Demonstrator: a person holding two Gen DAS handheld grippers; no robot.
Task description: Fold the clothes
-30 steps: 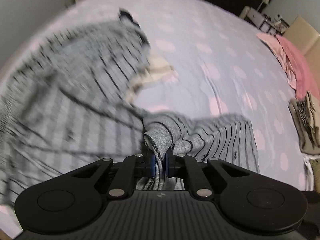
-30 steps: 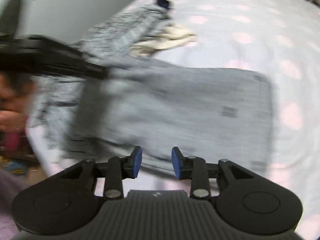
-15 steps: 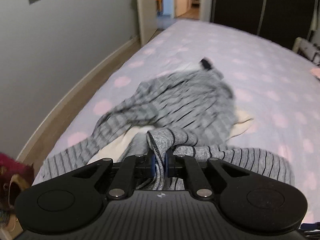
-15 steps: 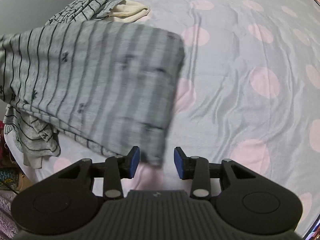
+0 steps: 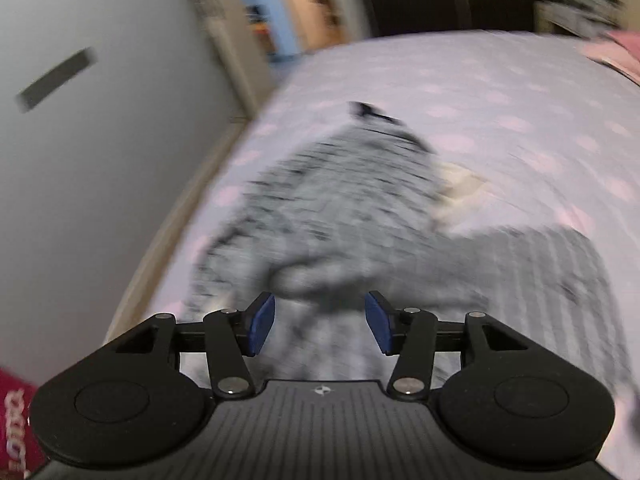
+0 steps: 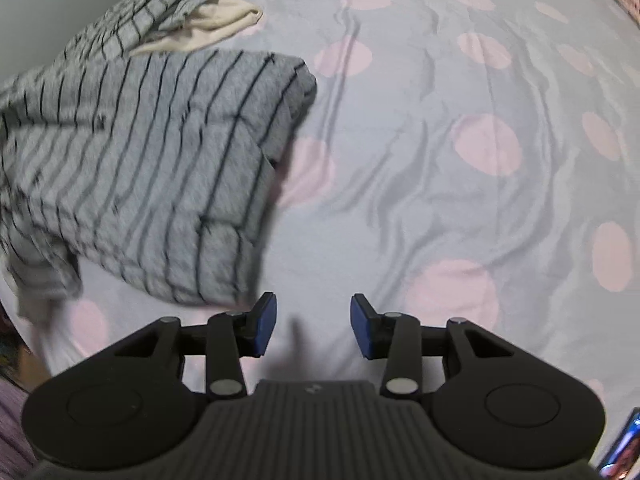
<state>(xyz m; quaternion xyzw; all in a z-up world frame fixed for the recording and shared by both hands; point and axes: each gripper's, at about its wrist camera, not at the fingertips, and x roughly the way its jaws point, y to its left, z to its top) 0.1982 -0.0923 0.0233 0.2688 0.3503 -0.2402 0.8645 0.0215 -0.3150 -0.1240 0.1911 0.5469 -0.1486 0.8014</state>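
The left claw has just sprung apart, letting go of the striped top it pinched half a second ago; nothing sits between its pads now. The right claw has been widening too and is empty, just past the top's corner. The top lies folded near the bed's left edge, beside an unfolded striped heap. This fold looks finished.

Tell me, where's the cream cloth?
In the right wrist view, the cream cloth lies upper left on the dotted bedsheet, tucked between two grey striped garments.
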